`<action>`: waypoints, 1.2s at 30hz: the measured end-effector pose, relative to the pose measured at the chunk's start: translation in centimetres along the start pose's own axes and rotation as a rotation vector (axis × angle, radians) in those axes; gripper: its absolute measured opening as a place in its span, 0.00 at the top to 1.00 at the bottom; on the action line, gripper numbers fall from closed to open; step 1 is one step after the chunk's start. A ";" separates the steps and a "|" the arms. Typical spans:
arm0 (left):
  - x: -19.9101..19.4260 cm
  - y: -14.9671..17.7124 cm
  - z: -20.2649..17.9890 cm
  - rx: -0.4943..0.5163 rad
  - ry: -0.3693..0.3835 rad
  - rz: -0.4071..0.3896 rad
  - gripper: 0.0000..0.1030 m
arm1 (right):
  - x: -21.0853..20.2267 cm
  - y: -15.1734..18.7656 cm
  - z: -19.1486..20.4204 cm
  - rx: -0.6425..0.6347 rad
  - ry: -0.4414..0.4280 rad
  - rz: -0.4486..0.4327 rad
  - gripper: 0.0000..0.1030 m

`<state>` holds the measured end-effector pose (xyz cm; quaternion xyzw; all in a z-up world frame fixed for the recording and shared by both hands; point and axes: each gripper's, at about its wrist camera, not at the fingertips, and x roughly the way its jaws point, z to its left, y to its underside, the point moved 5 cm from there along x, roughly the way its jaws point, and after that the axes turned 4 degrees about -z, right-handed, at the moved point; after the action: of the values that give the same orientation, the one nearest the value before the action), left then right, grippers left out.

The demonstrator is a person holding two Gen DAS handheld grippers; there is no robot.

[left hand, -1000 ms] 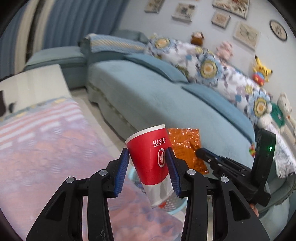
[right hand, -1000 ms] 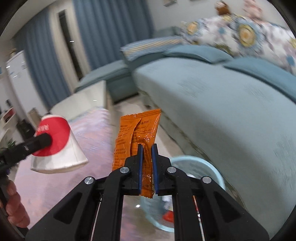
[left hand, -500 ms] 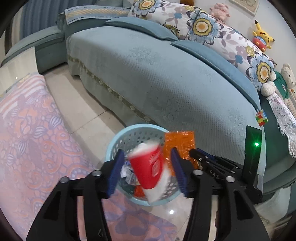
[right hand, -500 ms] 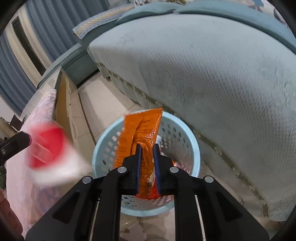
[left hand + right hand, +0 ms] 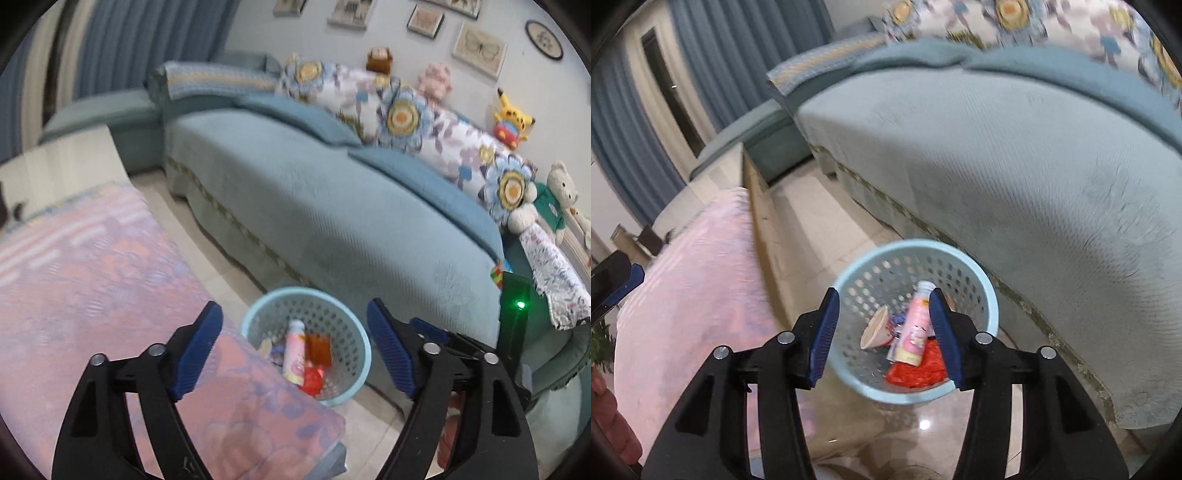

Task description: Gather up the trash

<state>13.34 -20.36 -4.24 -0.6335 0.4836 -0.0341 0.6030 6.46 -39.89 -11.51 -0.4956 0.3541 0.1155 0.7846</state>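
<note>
Both of our grippers, left gripper [image 5: 295, 354] and right gripper [image 5: 882, 336], hang over the blue basket [image 5: 991, 314] with jaws opening and nothing between them. Our trash [image 5: 914, 332] lies inside it, beside the sofa [image 5: 332, 206]. No litter shows on the surface [image 5: 92, 277], so we judge collection nearly done.

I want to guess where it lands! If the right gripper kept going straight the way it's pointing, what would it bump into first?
Probably the blue basket of trash on the floor. The right gripper, empty and opening, aims into it; depth is unclear.
</note>
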 end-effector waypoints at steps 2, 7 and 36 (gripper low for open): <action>-2.5 -0.2 0.1 0.014 -0.050 -0.055 0.17 | -2.4 0.2 2.0 -0.024 0.033 -0.063 0.47; -7.5 0.9 1.0 -0.003 -0.191 -0.195 0.10 | -6.7 1.3 5.6 -0.130 0.129 -0.261 0.43; -9.2 3.4 3.6 0.039 -0.469 -0.299 0.10 | -8.7 3.3 9.0 -0.201 0.170 -0.409 0.34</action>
<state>8.76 -11.01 -2.98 -0.6768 0.2315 0.0155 0.6987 2.46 -29.07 -5.64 -0.6403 0.2981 -0.0532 0.7059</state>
